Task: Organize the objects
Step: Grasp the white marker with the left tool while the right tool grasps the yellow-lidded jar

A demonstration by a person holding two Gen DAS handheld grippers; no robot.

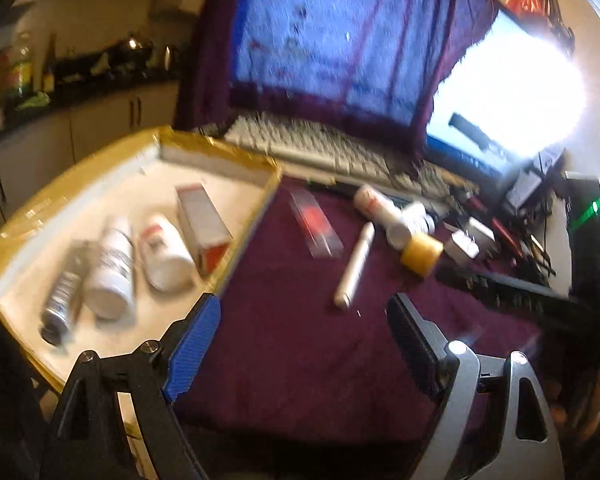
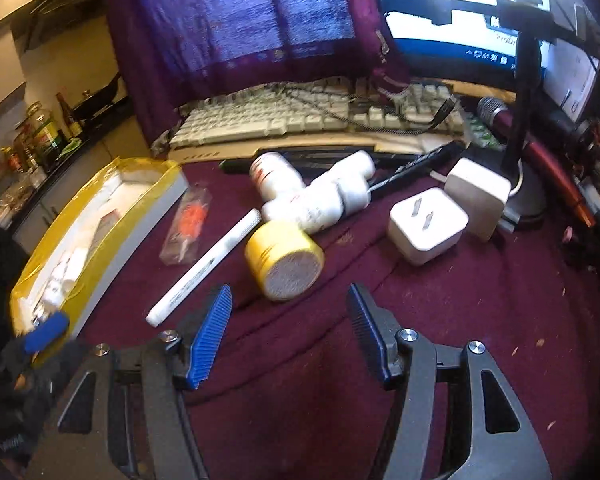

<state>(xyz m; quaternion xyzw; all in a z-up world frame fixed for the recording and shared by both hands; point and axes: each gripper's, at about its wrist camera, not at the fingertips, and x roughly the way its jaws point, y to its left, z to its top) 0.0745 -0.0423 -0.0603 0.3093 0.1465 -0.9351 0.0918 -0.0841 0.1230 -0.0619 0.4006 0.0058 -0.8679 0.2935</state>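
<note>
Both grippers hovering wide apart, nothing between pads: left gripper (image 1: 304,332) over maroon cloth (image 1: 300,360) beside tray (image 1: 236,236) holding bottles (image 1: 112,268); right gripper (image 2: 290,330) facing yellow jar (image 2: 286,258), pen (image 2: 204,266) lying just left

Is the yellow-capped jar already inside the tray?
No, the yellow-capped jar lies on the maroon cloth, outside the tray.

No legible text: print on the bottles (image 2: 316,200) and monitor (image 2: 500,40) seemingly too blurred.
</note>
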